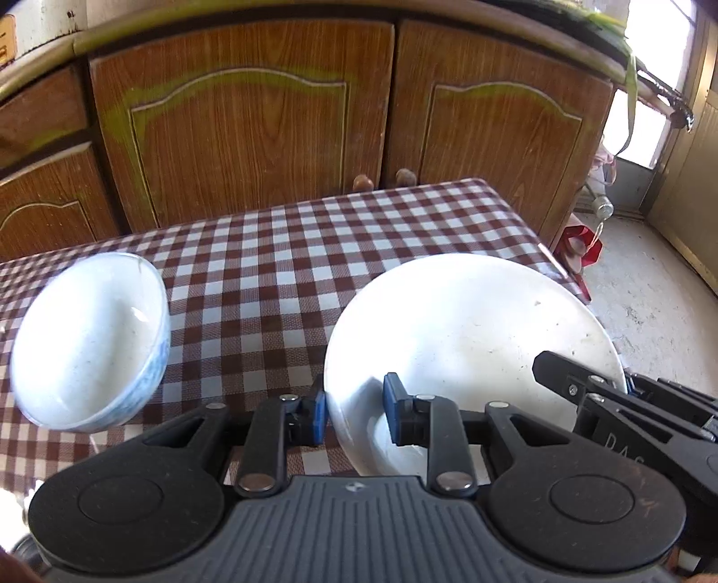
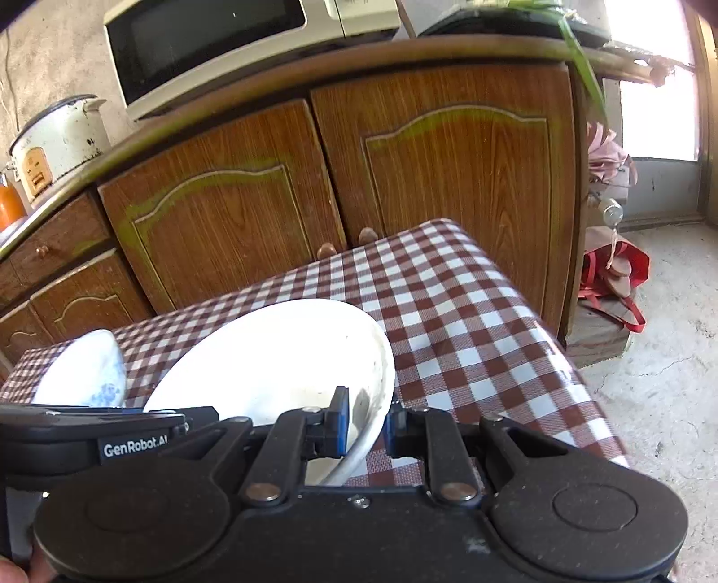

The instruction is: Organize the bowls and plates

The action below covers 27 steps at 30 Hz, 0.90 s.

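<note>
A wide white plate [image 1: 471, 332] lies on the red-and-white checked tablecloth [image 1: 278, 251]. My left gripper [image 1: 354, 410] is shut on the plate's near left rim, one blue pad inside and one outside. In the right wrist view the same plate [image 2: 278, 358] looks tilted, and my right gripper [image 2: 367, 426] is shut on its near right rim. The right gripper's body [image 1: 628, 403] shows at the plate's right edge in the left wrist view. A white bowl with blue flowers [image 1: 89, 341] stands apart to the left of the plate, and appears again as the bowl [image 2: 85, 376] in the right wrist view.
Brown wooden cabinet doors [image 1: 251, 134] stand just behind the table. On the counter above are a microwave [image 2: 215, 40] and a white rice cooker [image 2: 58, 134]. The table's right edge [image 2: 561, 341] drops to a concrete floor with a red bag [image 2: 615, 273].
</note>
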{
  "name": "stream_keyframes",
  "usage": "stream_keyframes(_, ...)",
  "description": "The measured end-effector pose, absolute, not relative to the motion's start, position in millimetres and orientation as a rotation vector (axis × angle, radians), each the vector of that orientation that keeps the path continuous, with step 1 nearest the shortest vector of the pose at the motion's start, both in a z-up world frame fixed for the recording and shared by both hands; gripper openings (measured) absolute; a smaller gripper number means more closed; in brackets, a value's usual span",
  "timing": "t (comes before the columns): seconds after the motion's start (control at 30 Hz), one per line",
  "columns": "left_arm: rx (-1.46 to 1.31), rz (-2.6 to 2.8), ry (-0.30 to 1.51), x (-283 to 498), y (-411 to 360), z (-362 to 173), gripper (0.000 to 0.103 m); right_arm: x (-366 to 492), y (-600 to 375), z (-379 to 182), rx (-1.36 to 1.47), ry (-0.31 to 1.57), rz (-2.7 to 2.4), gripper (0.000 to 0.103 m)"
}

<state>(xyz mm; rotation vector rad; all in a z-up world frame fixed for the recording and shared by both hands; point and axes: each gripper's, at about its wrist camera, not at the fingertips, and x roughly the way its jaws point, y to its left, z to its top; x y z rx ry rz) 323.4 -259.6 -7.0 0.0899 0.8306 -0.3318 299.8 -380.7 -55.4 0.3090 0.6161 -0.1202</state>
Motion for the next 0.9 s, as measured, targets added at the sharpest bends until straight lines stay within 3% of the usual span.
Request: stream_keyframes(0.9, 0.112, -0.348, 0.751, 249.4, -266.1, 59.8, 0.028, 216.5, -378.0, 28.6, 0.277, 0.520, -0.147, 0.020)
